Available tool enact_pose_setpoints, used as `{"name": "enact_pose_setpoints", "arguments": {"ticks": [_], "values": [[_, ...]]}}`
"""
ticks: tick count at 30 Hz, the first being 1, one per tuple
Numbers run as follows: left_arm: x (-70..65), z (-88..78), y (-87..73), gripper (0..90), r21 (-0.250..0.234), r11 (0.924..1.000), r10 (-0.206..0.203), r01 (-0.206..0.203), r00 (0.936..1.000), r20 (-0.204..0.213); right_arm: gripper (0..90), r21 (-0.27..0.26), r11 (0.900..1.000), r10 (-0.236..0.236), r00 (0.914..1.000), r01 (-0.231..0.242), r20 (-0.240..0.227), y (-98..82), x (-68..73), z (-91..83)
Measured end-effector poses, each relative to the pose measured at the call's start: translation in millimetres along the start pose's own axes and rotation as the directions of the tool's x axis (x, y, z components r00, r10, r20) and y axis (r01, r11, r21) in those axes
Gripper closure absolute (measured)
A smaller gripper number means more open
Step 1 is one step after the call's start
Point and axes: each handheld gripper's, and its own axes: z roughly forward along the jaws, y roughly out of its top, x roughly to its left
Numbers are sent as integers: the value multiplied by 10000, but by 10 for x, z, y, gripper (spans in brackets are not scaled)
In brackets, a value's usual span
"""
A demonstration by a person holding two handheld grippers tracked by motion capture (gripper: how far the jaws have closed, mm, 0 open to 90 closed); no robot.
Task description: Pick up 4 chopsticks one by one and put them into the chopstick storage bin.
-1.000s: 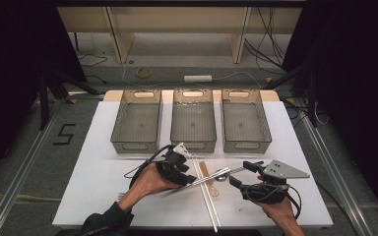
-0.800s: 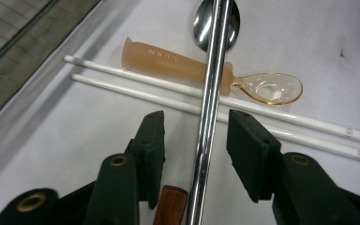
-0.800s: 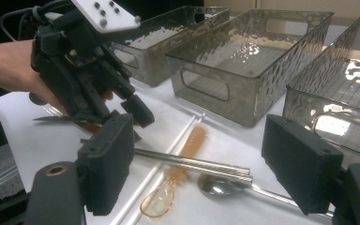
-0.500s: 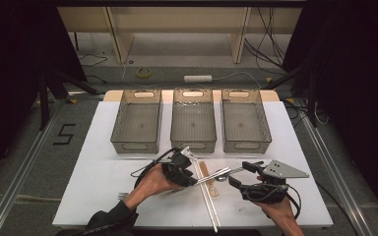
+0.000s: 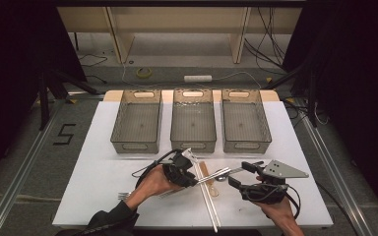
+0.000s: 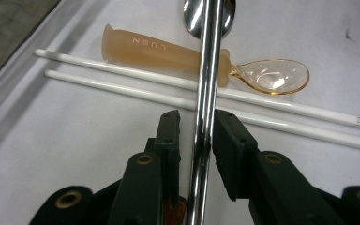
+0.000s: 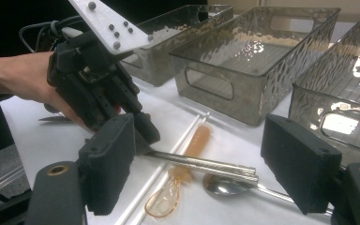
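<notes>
Metal chopsticks (image 6: 205, 93) are seen between the black pads of the left gripper (image 6: 198, 136), whose jaws have just been closing around them, w/ tips laid across the white chopsticks (image 6: 122, 79) & an orange spoon (image 6: 178, 56) on the table (image 5: 103, 172). The right gripper (image 7: 201, 168) is held spread wide, nothing between its pads, near a steel spoon (image 7: 229, 185).

Metal chopsticks (image 6: 205, 70): polished, mirror-glossy; metal spoon (image 7: 225, 185) has the same shiny finish. Small spoon (image 6: 206, 62): translucent amber plastic, frosted matt handle, glossy clear bowl; white chopsticks (image 6: 136, 82) look like smooth plastic. Bins (image 5: 193, 120): smoky translucent plastic with rippled walls; desk (image 5: 103, 172) top matt white; left hand-held gripper (image 6: 198, 133) jaws matt black with dull pads.
</notes>
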Motion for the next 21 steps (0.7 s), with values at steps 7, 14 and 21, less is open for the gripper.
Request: {"name": "enact_pose_setpoints", "arguments": {"ticks": [7,14,21], "values": [[14,5,-2,724,-30,10000,-5,5,10000,79,272,-15,10000,-42,10000,41,-73,-1,4,6],[32,-29,3,732,-102,9999,-10,9,9999,-142,273,-41,10000,-52,9999,52,-113,1,5,7],[14,-9,0,735,66,9999,156,-155,9997,-200,275,-7,10000,-62,9999,62,-116,3,9,6]]}}
